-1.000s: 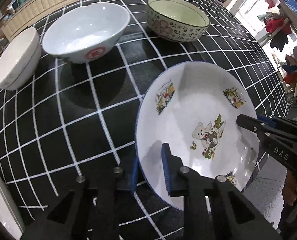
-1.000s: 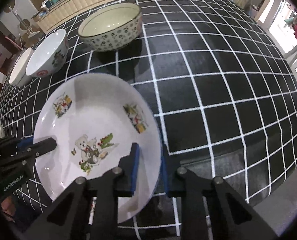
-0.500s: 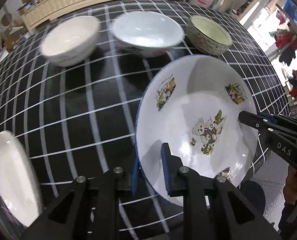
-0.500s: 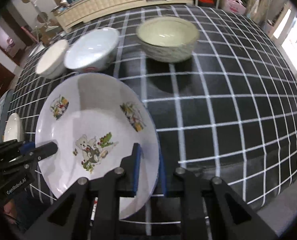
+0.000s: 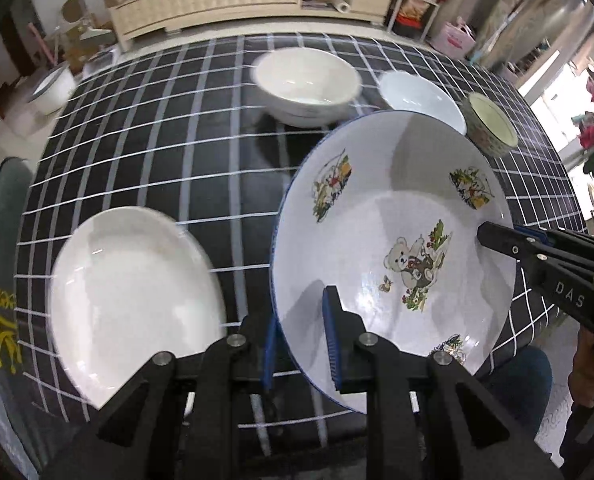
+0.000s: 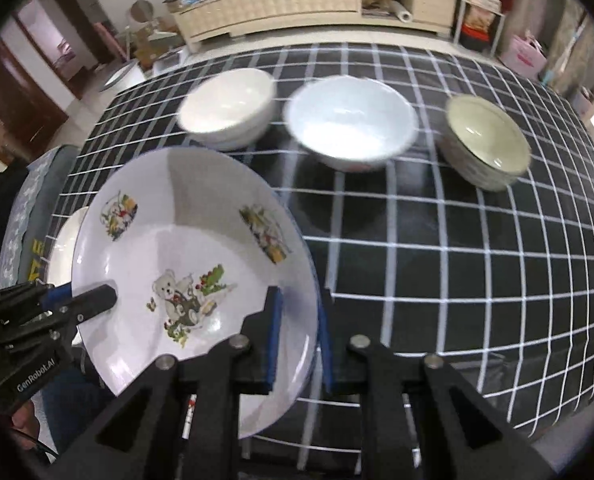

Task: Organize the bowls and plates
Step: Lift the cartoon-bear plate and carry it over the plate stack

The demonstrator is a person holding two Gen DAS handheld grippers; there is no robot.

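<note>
The bear plate (image 5: 393, 240) hangs tilted above the tabletop (image 5: 157, 152), face up, beside the plain white plate (image 5: 133, 292). The left tool (image 5: 299, 354) and the right tool (image 6: 297, 336) each clamp narrowly on opposite rims.

Two plates are out here: one teddy-bear plate (image 5: 393, 248) with a blue rim and four printed pictures on it, and one plain white plate (image 5: 133, 296) lying on the counter (image 5: 145, 152). Three bowls stand in a row across the black-and-white checked counter: one white bowl (image 6: 229, 108) at the left end, one pale white bowl (image 6: 351, 120) with a red mark in the middle, and one patterned bowl (image 6: 487, 142) with a cream inside at the right end. That makes five dishes in all. Two grippers are in sight, the left gripper (image 5: 299, 348) and the right gripper (image 6: 299, 336), each with two blue-padded fingers.
</note>
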